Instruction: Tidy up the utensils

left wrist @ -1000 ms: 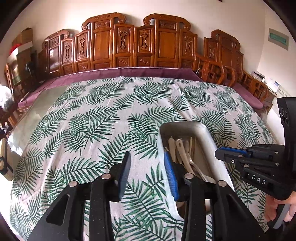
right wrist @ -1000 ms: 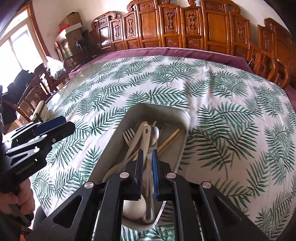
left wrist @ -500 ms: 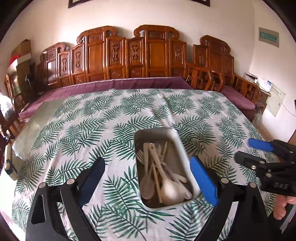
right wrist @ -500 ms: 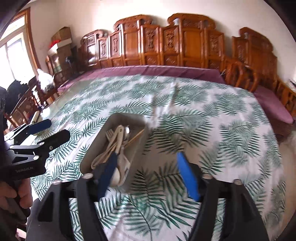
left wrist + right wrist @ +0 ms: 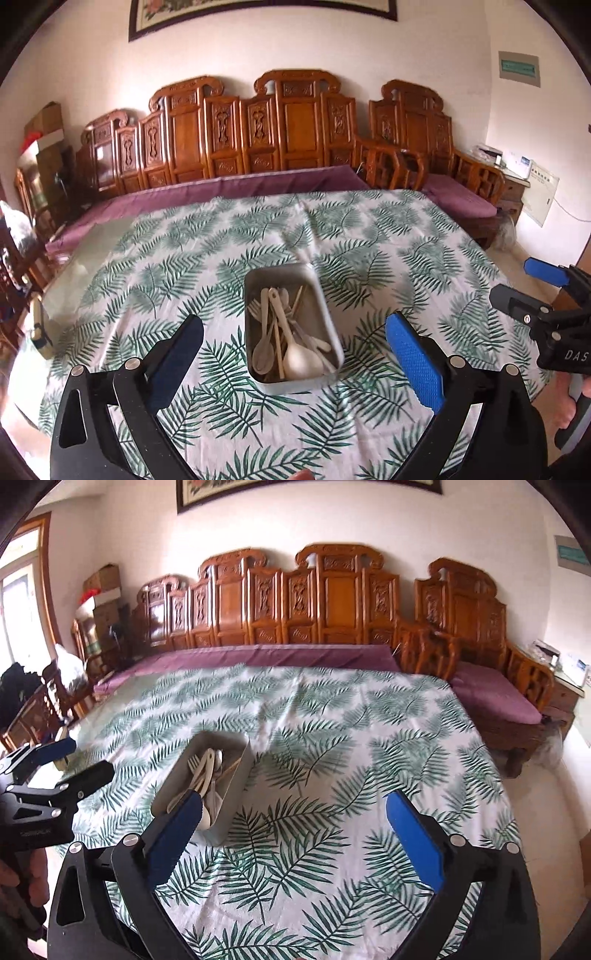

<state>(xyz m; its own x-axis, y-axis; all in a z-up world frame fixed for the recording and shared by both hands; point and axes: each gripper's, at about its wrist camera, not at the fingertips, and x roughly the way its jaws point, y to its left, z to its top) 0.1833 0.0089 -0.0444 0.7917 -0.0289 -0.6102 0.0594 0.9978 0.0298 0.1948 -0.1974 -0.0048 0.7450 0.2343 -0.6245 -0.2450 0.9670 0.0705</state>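
A grey metal tray [image 5: 325, 306] sits on the leaf-print tablecloth [image 5: 388, 236]. It holds several utensils: white spoons [image 5: 299, 360], a fork [image 5: 255, 308] and wooden chopsticks [image 5: 297, 295]. My left gripper [image 5: 293, 350] is open wide and empty, raised above and in front of the tray. My right gripper [image 5: 293, 819] is open wide and empty, with the tray [image 5: 236, 779] to its left. The right gripper also shows at the right edge of the left wrist view [image 5: 532, 291], and the left gripper at the left edge of the right wrist view [image 5: 62, 764].
Carved wooden chairs and benches [image 5: 258, 129] with purple cushions [image 5: 236, 188] stand along the far wall. The table's right edge [image 5: 491, 760] drops to the floor. Boxes and furniture [image 5: 99, 602] crowd the left side.
Both grippers have opened wide and pulled back and up from the tray. The right gripper was nearly shut over the utensils a second ago and is empty now.
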